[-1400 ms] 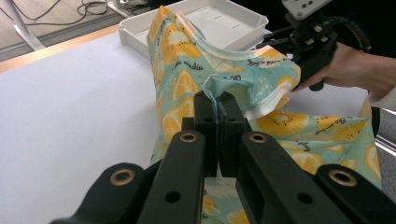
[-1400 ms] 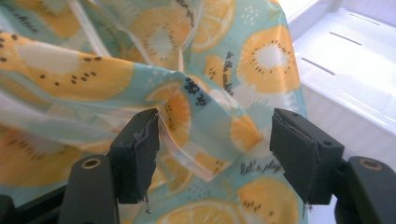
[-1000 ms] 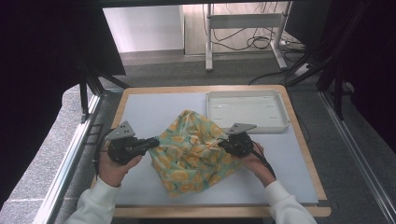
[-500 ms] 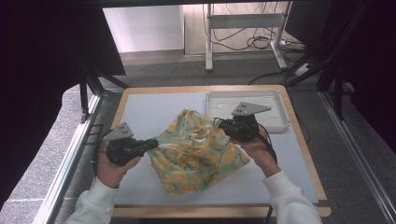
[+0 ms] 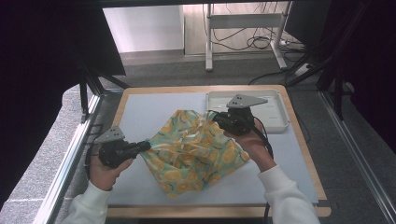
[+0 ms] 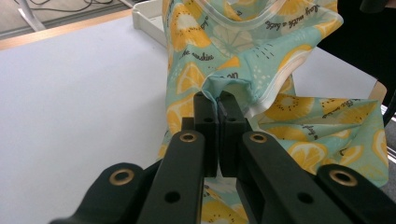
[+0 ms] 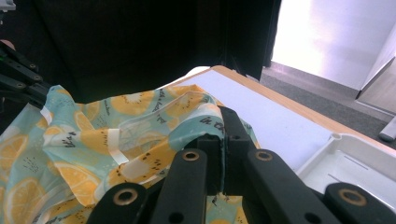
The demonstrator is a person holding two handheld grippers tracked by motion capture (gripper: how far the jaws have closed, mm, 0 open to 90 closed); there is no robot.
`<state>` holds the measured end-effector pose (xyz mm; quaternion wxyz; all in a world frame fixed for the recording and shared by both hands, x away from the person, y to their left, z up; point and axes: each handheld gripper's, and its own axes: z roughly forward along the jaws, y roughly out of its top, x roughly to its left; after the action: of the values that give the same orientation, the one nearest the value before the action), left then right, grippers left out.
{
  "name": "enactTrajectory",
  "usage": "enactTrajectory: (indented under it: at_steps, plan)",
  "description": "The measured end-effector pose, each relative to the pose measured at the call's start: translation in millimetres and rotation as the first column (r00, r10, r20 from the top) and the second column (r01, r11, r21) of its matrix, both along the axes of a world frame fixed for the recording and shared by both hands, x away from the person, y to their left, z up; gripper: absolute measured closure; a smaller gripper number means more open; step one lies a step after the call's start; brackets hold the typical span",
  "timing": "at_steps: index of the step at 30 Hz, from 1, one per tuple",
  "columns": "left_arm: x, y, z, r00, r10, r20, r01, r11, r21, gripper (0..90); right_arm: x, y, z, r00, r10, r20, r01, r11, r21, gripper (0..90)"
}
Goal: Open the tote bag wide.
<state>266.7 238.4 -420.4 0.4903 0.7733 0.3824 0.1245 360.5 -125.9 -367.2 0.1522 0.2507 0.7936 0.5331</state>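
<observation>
While two tools (image 5: 144,147) (image 5: 218,119) pinch one cloth (image 5: 196,154), one tray (image 5: 275,122) beside.

Grey carpet floor (image 5: 187,70), white wall panel (image 5: 144,28), metal stand legs (image 5: 243,32), perhaps cables (image 5: 252,42), dark surrounds

bare mat (image 5: 154,105) left of cloth (image 5: 196,154), tray (image 5: 275,116) crowding far right

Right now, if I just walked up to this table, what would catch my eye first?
The lemon-print cloth, bright yellow and teal, bunched in the middle of the pale table. The left gripper pinches its left edge low, and the right gripper holds its far edge raised. Behind that gripper sits a white tray at the table's far right corner.
</observation>
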Motion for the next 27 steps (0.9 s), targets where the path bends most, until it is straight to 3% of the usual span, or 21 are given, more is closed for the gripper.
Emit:
enactTrajectory:
  at_steps: [5,8,9,11,12,13,17,21,24,27]
  plan:
    - [-1.1,1.8,-2.9,0.9998,-0.009,-0.020,0.009,1.0000,-0.003,85.0,3.1,10.9,-7.3,0.9995,0.017,-0.026,-0.017,0.9998,0.001,87.7]
    - [-0.1,-1.6,-3.4,0.9994,-0.018,-0.030,0.018,0.9998,0.006,65.0,4.1,22.5,-10.4,0.9987,0.039,-0.032,-0.039,0.9992,-0.008,87.8]
    - [-0.6,-3.3,-2.5,0.9997,-0.006,-0.024,0.006,0.9999,0.016,49.3,3.9,26.7,-11.1,0.9983,0.046,-0.037,-0.046,0.9989,-0.011,87.7]
    - [-3.1,-5.6,2.5,0.9998,0.018,-0.003,-0.018,0.9997,0.017,38.1,4.0,34.6,-12.6,0.9975,0.060,-0.036,-0.061,0.9980,-0.017,87.7]
    - [-4.6,-6.4,6.4,0.9998,0.018,0.005,-0.018,0.9997,0.014,38.1,4.1,37.8,-13.1,0.9971,0.068,-0.035,-0.069,0.9974,-0.020,87.7]
    - [-9.2,-8.4,16.7,0.9992,0.020,0.036,-0.020,0.9997,0.011,30.3,4.3,42.9,-14.0,0.9962,0.080,-0.036,-0.081,0.9964,-0.024,87.7]
    - [-15.3,-14.7,33.3,0.9967,0.005,0.081,-0.006,0.9999,0.009,26.1,4.2,46.8,-15.2,0.9954,0.086,-0.041,-0.087,0.9957,-0.030,87.7]
    - [-8.9,-42.1,40.3,0.9954,-0.069,0.066,0.064,0.9952,0.073,24.2,5.1,47.4,-16.6,0.9955,0.081,-0.050,-0.082,0.9961,-0.030,87.7]
    - [8.5,-70.2,31.1,0.9923,-0.123,0.017,0.119,0.9792,0.165,21.4,6.4,47.3,-17.1,0.9957,0.076,-0.054,-0.077,0.9966,-0.028,87.7]
    - [24.8,-88.0,20.7,0.9921,-0.125,-0.013,0.125,0.9697,0.210,19.4,7.3,47.0,-17.2,0.9958,0.073,-0.055,-0.075,0.9968,-0.028,87.7]
